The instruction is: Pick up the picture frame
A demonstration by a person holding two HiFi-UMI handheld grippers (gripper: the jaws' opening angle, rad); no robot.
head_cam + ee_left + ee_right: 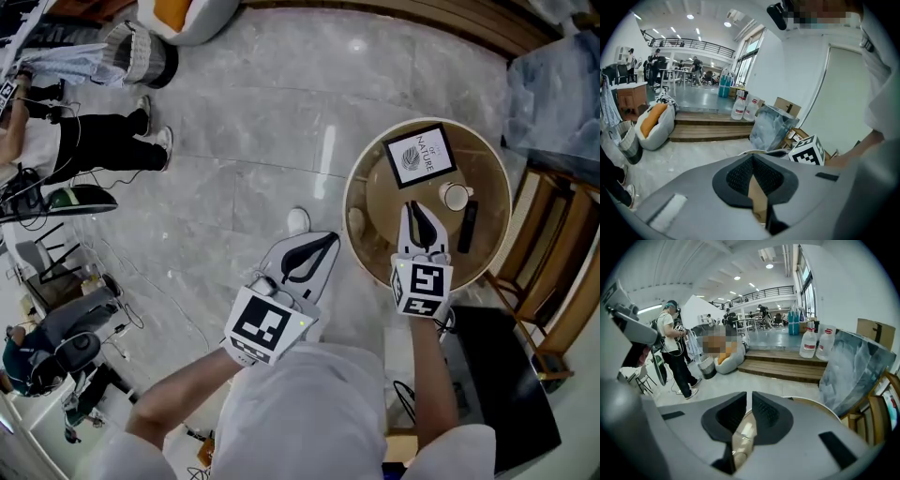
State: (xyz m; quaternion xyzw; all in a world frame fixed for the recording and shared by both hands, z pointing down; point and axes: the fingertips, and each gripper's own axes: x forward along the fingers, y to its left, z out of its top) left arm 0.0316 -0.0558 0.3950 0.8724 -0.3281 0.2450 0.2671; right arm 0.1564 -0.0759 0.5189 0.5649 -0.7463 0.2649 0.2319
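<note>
I count one left gripper [326, 241], one right gripper [412, 210], one round table [357, 186], one picture frame [420, 155], one cup [456, 197] (white), one black bar [468, 226], two white jugs [807, 344] [825, 344].

You have bright, even light with soft shadows. In the head view a white streak of glare lies on the marble floor [328, 150] at twelve o'clock, and the picture frame [420, 156] shows sharp at two o'clock. Both gripper views bulge toward black corners; ceiling lights [690, 16] flare at eleven o'clock in the left one
</note>
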